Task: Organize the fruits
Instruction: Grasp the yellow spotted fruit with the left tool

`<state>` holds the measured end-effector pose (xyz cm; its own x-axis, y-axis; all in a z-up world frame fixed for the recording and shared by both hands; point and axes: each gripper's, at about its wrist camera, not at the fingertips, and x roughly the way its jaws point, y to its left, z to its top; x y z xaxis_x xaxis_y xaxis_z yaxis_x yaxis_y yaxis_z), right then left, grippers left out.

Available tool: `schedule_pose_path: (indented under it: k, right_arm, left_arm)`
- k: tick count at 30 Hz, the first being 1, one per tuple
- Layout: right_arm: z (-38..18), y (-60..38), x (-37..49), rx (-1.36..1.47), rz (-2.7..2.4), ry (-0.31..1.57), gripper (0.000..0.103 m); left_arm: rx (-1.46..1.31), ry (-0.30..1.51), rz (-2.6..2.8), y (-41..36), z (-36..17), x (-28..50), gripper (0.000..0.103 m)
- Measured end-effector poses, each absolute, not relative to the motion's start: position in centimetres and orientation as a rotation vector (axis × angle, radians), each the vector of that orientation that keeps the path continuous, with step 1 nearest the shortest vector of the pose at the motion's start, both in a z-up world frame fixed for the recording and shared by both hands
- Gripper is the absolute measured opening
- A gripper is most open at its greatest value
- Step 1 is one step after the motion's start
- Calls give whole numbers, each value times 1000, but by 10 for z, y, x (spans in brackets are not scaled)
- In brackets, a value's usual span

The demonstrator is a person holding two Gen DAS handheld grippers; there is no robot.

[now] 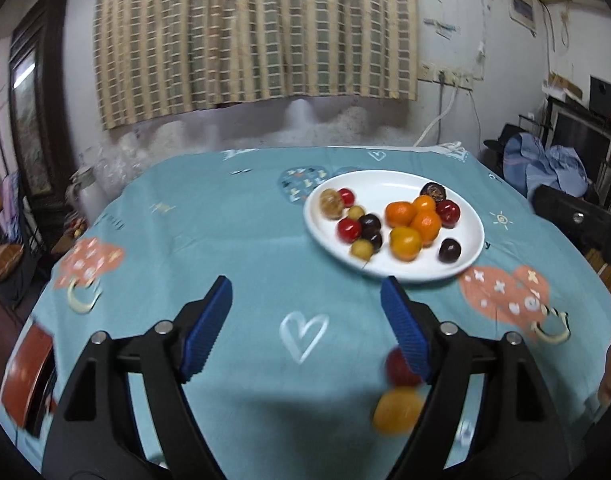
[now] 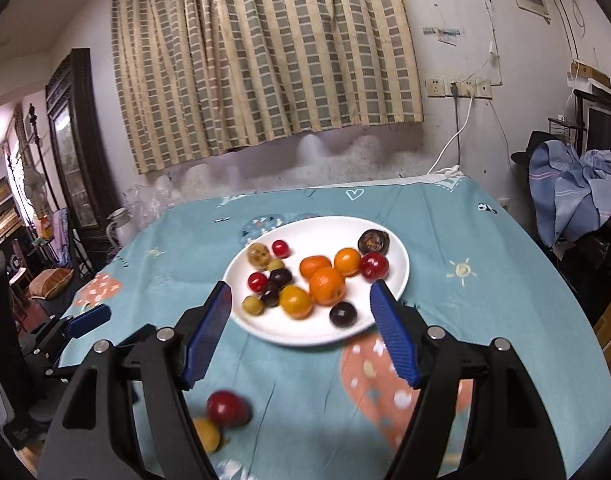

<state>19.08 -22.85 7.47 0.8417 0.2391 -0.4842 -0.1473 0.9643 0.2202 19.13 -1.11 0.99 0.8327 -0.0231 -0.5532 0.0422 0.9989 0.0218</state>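
L gripper: jaws wide apart, nothing held; hovers over cloth, short of plate.
R gripper: also spread, empty; aimed at plate's near rim, prob. lining up a pick.
Plate: white, mid-table; holds oranges, red, dark & small yellow fruits, loosely in two clusters.
Loose fruit: red one & yellow one on cloth near front edge, touching, off plate; likely next to sort.
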Motion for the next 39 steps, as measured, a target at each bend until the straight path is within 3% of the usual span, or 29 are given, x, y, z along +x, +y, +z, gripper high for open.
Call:
schedule_pose_path:
  k: [9,15,28,39]
  right_arm:
    - [43,-246,136,244,209,598,73]
    - [49,-262,134,331,182,568,90]
    - [50,-258,135,307,193,598,90]
    - [47,-254,134,298,194,600,90]
  left_arm:
    - [78,627,-38,0,-19,114,90]
    - [239,647,-94,-45,-31,112,93]
    - [282,802,-87,-70,-63,167,93]
    - [220,799,-3,-7,-43,153,94]
